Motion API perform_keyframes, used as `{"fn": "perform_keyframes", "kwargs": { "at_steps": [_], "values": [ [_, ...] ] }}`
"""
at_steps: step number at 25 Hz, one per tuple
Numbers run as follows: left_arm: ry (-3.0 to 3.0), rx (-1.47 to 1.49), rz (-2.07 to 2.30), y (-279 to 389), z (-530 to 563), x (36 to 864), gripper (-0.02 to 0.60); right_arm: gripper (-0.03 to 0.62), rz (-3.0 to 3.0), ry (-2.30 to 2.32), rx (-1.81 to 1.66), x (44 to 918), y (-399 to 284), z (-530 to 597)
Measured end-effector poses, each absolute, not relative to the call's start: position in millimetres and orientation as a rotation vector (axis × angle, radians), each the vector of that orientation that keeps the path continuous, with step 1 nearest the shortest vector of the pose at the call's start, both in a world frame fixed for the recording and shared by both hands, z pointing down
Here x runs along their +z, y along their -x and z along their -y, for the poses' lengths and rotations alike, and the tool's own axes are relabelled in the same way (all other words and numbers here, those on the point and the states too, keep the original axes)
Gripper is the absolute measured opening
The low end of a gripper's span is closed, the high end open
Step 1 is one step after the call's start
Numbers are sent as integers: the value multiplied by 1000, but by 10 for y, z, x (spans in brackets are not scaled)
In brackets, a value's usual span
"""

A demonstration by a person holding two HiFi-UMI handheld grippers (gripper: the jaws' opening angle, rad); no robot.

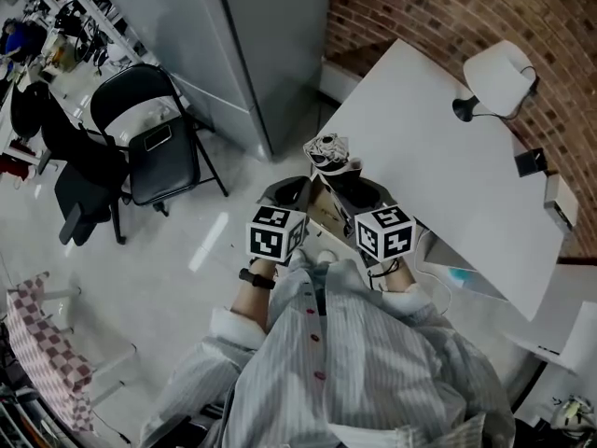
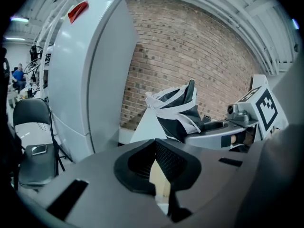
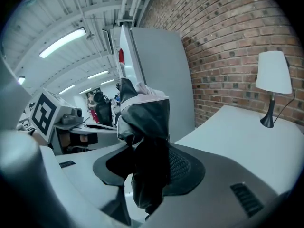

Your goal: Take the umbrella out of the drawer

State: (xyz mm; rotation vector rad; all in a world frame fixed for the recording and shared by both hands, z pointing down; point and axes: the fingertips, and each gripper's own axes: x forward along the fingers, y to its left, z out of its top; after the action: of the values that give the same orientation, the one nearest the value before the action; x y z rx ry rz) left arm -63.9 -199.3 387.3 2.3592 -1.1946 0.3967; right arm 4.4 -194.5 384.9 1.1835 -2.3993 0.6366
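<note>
In the head view a folded black-and-white umbrella [image 1: 331, 152] sticks up and forward from my right gripper [image 1: 359, 187], near the corner of the white table [image 1: 448, 157]. The right gripper view shows the jaws of my right gripper [image 3: 147, 175] shut on the dark lower part of the umbrella [image 3: 145, 122]. My left gripper [image 1: 289, 192] is close beside it on the left, apart from the umbrella. In its own view my left gripper [image 2: 154, 148] has its jaw tips together with nothing between them, and the umbrella [image 2: 175, 108] shows ahead to the right. A pale wooden drawer interior [image 1: 326, 215] shows below, between the grippers.
A white lamp [image 1: 499, 77] and a small black box [image 1: 530, 161] stand on the table by the brick wall [image 1: 448, 7]. A tall grey cabinet [image 1: 242, 45] is on the left ahead, with a black folding chair [image 1: 149, 143] beyond it on the pale floor.
</note>
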Motion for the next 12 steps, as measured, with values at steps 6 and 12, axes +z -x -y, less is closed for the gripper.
{"fn": "perform_keyframes", "kwargs": {
  "at_steps": [6, 12],
  "values": [
    [-2444, 339, 1189, 471, 2049, 3473, 9, 195, 2477, -1210, 605, 3436, -113, 1957],
    [-2529, 289, 1196, 279, 2076, 3144, 9, 195, 2529, -1252, 558, 3117, -267, 1925]
  ]
}}
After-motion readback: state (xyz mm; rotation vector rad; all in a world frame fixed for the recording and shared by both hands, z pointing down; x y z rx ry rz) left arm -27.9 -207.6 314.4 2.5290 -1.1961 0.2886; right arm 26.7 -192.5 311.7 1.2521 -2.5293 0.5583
